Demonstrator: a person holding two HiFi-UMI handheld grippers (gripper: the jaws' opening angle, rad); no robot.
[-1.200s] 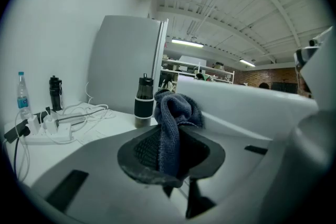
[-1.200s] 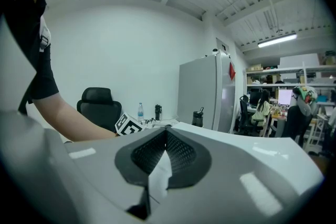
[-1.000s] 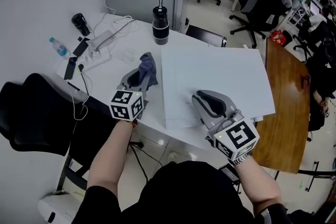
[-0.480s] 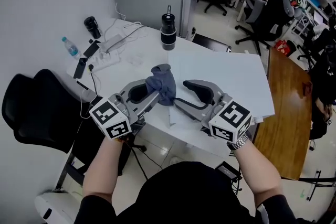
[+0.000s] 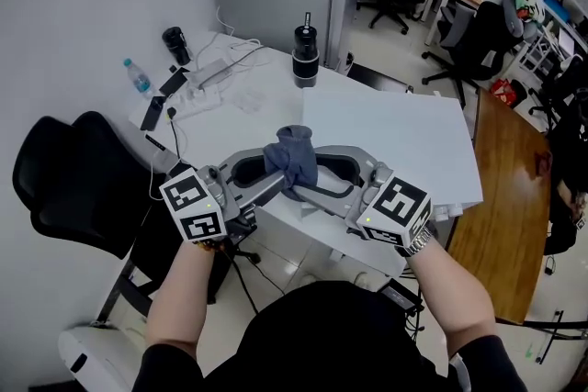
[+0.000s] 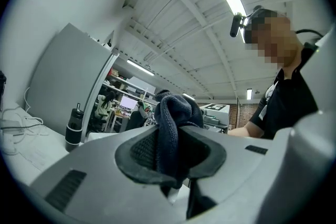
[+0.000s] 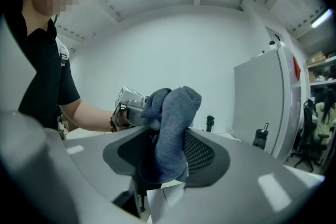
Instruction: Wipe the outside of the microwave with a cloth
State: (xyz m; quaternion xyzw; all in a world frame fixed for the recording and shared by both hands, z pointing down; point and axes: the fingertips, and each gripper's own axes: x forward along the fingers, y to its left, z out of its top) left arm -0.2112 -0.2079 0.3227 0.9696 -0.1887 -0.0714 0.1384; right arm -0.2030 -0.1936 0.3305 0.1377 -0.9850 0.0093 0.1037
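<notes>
Left gripper (image 5: 273, 181): pinches the cloth (image 5: 292, 157) between its pads, and its jaws are opening as I watch; the fold stands up out of them
Right gripper (image 5: 318, 188): faces the left one tip to tip with the same cloth between its jaws; they stand wide and are closing, and I judge the pads are not pressing yet
Cloth: a dark blue bundle held in the air between the two grippers, above the near edge of the table (image 5: 241, 126) and just beside the microwave's near left corner
Microwave (image 5: 395, 138): the white box on the table; I see only its top, and nothing touches it; I judge no wiping has begun
Risk, drop: if my left lets go before my right has bitten, the cloth falls; it hangs over the table edge, so it may go on to the floor
Risk, poor grip: the right jaws take a thick bunched fold; a grip on loose cloth alone could slip at the first stroke
Risk, clash: the two tips sit very near each other; any twist could knock jaw against jaw
Risk, snag: cables and a power strip (image 5: 208, 74) lie well to the left; a trailing corner could drag them if I swing that way
Black flask (image 5: 305, 56): upright behind the microwave's far left corner, capped; contents hidden
Clear bottle (image 5: 139, 78): lies near the wall, blue cap on; too small to judge its fill
Microwave inside: hidden from above; I cannot tell what it holds
</notes>
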